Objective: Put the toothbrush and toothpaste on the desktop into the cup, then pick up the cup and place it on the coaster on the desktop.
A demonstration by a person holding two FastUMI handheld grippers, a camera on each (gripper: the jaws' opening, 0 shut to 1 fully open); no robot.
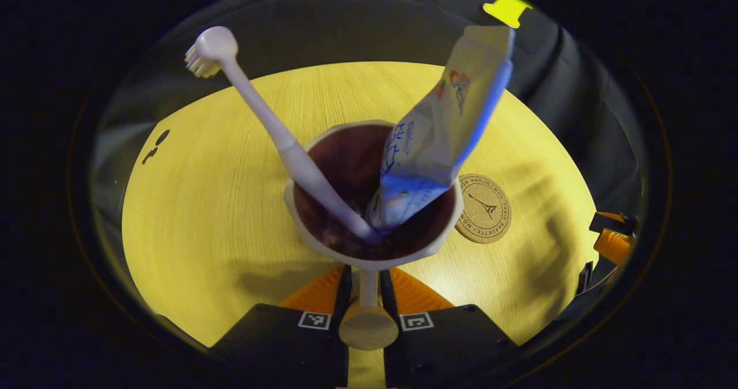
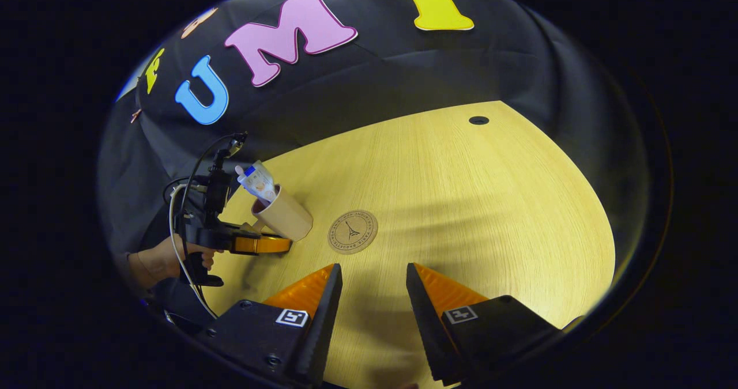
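Note:
A beige cup point(image 1: 375, 250) with a dark inside holds the white toothbrush point(image 1: 271, 124), bristles up at the left, and the white-and-blue toothpaste tube point(image 1: 444, 129), which leans right. My left gripper point(image 1: 367, 274) is shut on the cup's handle point(image 1: 368, 320). The round cork coaster point(image 1: 484, 207) lies on the table just right of the cup. In the right gripper view the cup point(image 2: 285, 216) looks tilted, left of the coaster point(image 2: 353, 231), with the left gripper point(image 2: 259, 244) on it. My right gripper point(image 2: 373, 274) hangs open over the table, nothing between its fingers.
The light wooden table point(image 2: 490, 204) has a cable hole point(image 2: 478, 120) near its far edge. A hand point(image 2: 155, 259) and cables sit behind the left gripper. The right gripper's orange finger point(image 1: 614, 242) shows at the table's right edge.

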